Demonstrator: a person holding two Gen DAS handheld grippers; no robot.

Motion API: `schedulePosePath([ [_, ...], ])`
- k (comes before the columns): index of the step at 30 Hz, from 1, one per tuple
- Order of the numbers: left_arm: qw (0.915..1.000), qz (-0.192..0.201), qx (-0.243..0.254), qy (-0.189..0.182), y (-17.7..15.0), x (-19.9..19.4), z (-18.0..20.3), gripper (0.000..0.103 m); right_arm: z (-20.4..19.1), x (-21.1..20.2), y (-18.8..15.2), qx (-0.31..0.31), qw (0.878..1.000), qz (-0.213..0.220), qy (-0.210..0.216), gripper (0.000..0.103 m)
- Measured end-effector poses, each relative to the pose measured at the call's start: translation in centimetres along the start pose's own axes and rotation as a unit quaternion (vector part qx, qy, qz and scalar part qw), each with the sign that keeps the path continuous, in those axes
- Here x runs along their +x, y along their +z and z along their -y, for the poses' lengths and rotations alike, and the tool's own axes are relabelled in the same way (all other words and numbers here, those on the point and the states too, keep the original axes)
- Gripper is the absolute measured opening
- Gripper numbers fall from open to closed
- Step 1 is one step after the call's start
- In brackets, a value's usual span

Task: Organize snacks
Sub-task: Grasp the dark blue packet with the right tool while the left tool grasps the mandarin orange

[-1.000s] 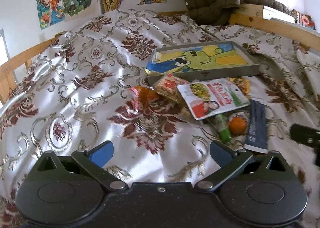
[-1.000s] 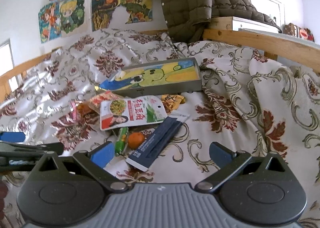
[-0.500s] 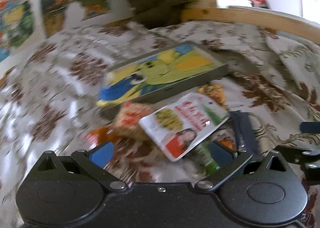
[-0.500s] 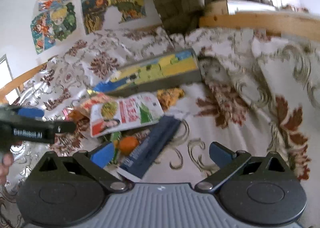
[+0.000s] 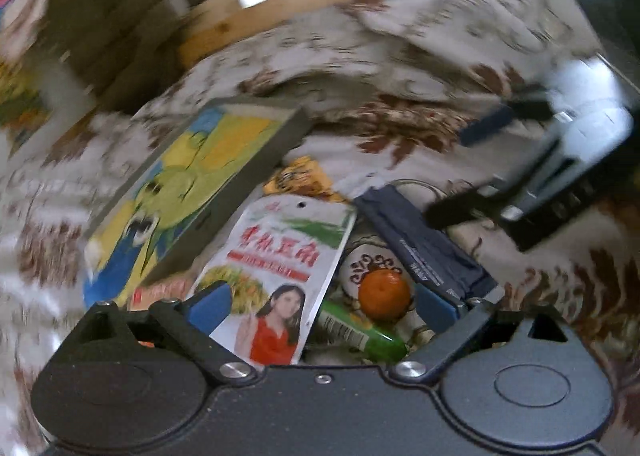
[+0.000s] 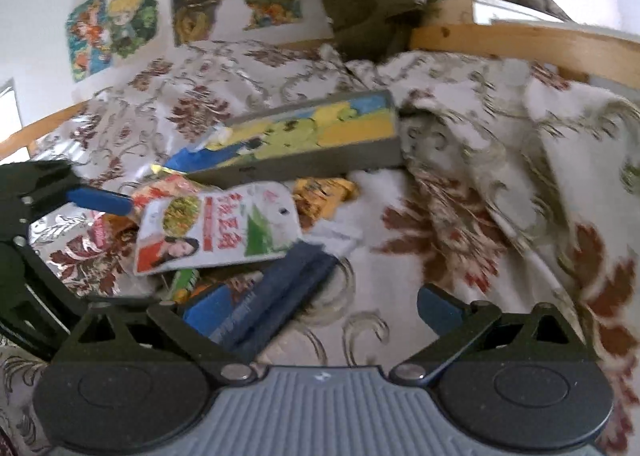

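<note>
Change: left tool (image 5: pixel 320 306) has closed in on the snack pile; white pouch (image 5: pixel 280 272) now lower centre.
Tools: left and right tool (image 6: pixel 320 308) both wide, empty.
Tray (image 5: pixel 256 175): upper left, beside pile on bed (image 6: pixel 460 223), likely the destination.

Light: bright daylight, blown out white at the upper right of both views.
Glare: sheen on the patterned bedspread (image 6: pixel 460 256).
Shadows: soft, dark under the white snack pouch (image 5: pixel 276 276).
Blur: heavy motion smear across the left wrist view, milder in the right; near centre sharpest.
Distortion: fisheye bending, wooden bed rail (image 6: pixel 520 43) curved, black corners.
</note>
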State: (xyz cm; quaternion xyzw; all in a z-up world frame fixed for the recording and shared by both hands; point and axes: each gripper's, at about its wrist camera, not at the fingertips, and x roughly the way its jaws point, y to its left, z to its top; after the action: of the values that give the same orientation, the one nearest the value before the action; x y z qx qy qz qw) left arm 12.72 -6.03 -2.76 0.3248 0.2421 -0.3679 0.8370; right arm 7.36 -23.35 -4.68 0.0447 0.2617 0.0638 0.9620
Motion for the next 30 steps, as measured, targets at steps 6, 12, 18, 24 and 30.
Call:
schedulePosePath([
  [6,0.9966,-0.007,0.058,-0.058,0.6,1.1,0.5,0.083,0.6,2.2,0.6,0.018,0.999,-0.007,0.045,0.075],
  [12,0.9906,-0.038,0.083,-0.102,0.7,2.5,0.9,0.046,1.0,2.9,-0.1,0.039,0.997,-0.036,0.063,0.060],
  [18,0.9902,-0.063,0.057,-0.111,0.6,3.9,1.0,0.039,1.1,3.2,-0.4,0.046,0.996,-0.054,0.062,0.061],
  [24,0.9944,-0.062,-0.020,-0.083,-0.4,4.3,1.1,0.038,0.0,3.6,-0.2,0.020,0.996,-0.066,0.048,0.066],
  [30,0.9943,-0.066,-0.055,-0.063,-0.2,4.3,1.4,0.036,-0.1,3.4,-0.2,0.031,0.995,-0.066,0.061,0.054],
])
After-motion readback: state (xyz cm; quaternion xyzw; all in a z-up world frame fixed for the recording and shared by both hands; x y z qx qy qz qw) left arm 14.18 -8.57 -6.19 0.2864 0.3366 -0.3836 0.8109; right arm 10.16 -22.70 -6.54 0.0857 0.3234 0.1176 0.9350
